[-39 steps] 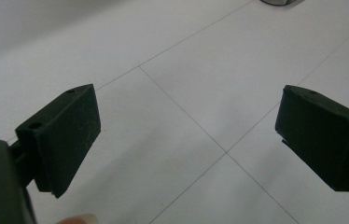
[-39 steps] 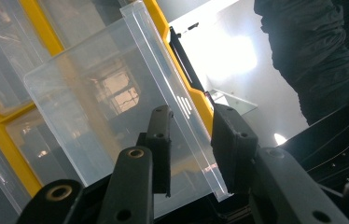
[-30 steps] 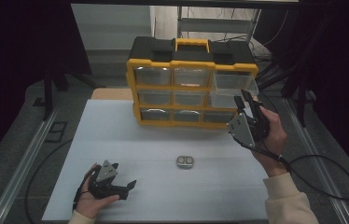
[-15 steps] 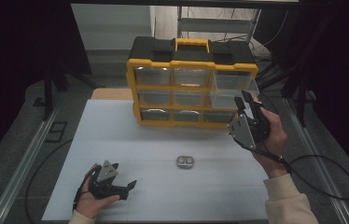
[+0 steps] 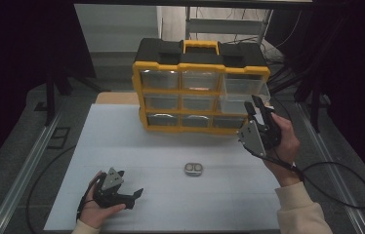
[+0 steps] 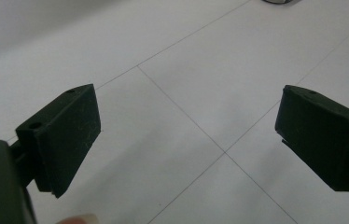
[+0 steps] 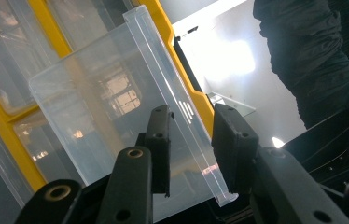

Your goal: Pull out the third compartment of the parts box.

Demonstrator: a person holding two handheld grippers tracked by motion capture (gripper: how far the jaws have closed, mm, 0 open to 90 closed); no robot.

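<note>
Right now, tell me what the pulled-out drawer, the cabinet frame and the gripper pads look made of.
Drawer: clear, glossy plastic, since the frame shows through it. Cabinet frame: yellow moulded plastic, apparently, with a smooth sheen. Right gripper pads: matte black, possibly rubber or plastic.

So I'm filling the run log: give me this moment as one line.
right tool: jaws astride front wall of pulled-out clear drawer | left tool: open, low over table | small metal case: untouched on table
</note>
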